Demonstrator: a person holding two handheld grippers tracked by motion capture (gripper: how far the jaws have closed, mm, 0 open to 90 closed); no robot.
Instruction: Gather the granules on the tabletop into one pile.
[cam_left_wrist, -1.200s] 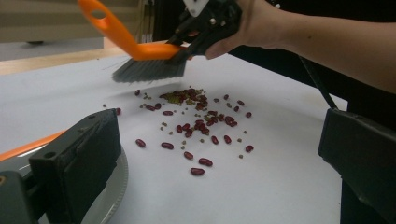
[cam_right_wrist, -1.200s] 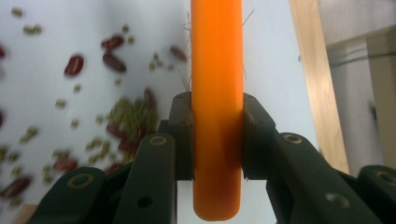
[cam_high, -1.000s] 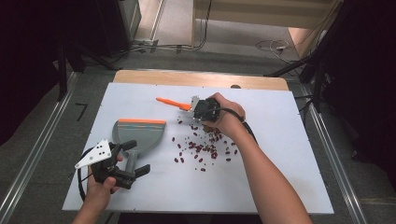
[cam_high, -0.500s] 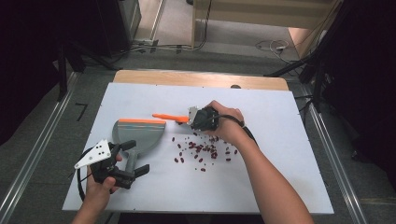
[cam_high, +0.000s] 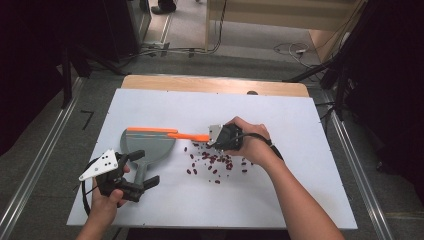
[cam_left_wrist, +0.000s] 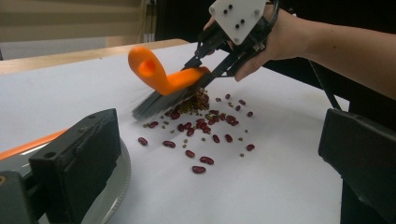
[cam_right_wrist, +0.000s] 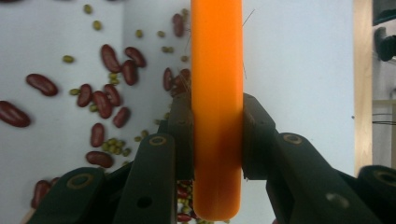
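My right gripper (cam_high: 210, 136) (cam_right_wrist: 217, 112) is shut on the orange handle of a small brush (cam_high: 187, 135) (cam_right_wrist: 217, 70). In the left gripper view the right gripper (cam_left_wrist: 205, 77) holds the brush (cam_left_wrist: 159, 77) tilted, its grey bristles touching the far edge of the beans (cam_left_wrist: 201, 126). Red kidney beans and small green ones (cam_high: 215, 161) (cam_right_wrist: 102, 102) lie scattered mid-table. A grey dustpan (cam_high: 147, 145) with an orange lip lies left of them. My left gripper (cam_high: 147, 167) (cam_left_wrist: 219, 140) stands open, its jaws wide on either side of the dustpan's handle.
The white board (cam_high: 300, 200) covers the table, with a wooden strip (cam_high: 215, 84) along its far edge. The dustpan's grey rim (cam_left_wrist: 114, 182) shows beside my left jaw. Dark floor and metal rails surround the table.
My right hand has brought the brush from the far middle of the board toward the near side, down to the beans next to the dustpan. The left hand has not moved.
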